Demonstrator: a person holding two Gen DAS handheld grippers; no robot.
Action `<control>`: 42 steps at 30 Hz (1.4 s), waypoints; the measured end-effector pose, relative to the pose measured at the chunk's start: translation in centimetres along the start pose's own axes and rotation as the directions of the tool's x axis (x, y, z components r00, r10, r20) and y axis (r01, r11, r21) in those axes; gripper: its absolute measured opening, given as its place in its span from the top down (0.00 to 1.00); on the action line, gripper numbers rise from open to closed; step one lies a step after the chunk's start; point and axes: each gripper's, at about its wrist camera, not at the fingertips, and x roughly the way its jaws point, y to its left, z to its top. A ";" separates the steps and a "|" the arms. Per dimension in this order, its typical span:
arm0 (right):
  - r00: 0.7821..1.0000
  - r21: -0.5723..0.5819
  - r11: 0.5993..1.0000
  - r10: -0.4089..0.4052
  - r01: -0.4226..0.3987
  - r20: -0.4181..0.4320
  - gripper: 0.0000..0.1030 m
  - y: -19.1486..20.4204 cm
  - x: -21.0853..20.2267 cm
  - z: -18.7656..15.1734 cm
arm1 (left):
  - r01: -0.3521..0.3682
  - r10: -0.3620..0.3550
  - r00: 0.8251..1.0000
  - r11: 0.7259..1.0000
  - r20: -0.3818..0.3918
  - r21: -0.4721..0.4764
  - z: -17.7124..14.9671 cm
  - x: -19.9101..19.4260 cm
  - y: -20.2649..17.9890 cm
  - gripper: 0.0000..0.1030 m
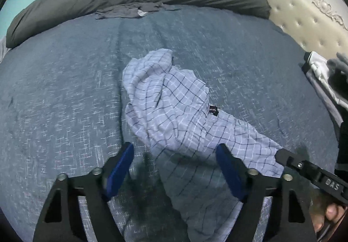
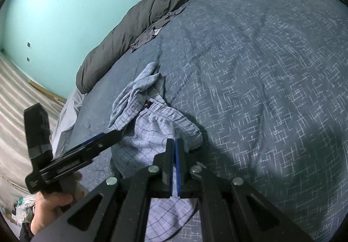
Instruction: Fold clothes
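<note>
The checked shorts [image 1: 174, 107] lie bunched on the bed [image 1: 65, 89]. The right gripper [image 2: 175, 144] is clamped on their waistband; the left gripper [image 1: 174, 155], jaws apart, hovers empty. Next, probably, it pinches the opposite edge for spreading.

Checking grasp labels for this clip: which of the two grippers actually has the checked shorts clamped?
The right gripper: its jaws are shut on the checked shorts near the waistband. The left gripper stands open, fabric between its fingers unpinched.
</note>
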 end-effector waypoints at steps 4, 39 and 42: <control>1.000 0.007 1.000 0.005 -0.005 -0.001 0.99 -0.1 0.0 0.1 | 0.010 -0.009 1.000 0.999 -0.017 0.035 0.5 0.9 -0.4 0.34; 0.983 -0.135 0.976 0.178 -0.169 0.055 0.99 4.2 -4.1 2.1 | -0.099 0.093 0.965 0.995 0.245 0.014 0.6 -23.4 8.1 0.79; 0.979 -0.198 0.962 0.199 -0.187 0.038 0.99 5.8 -5.0 2.1 | -0.102 0.096 0.962 0.995 0.254 0.010 0.4 -25.1 8.0 0.79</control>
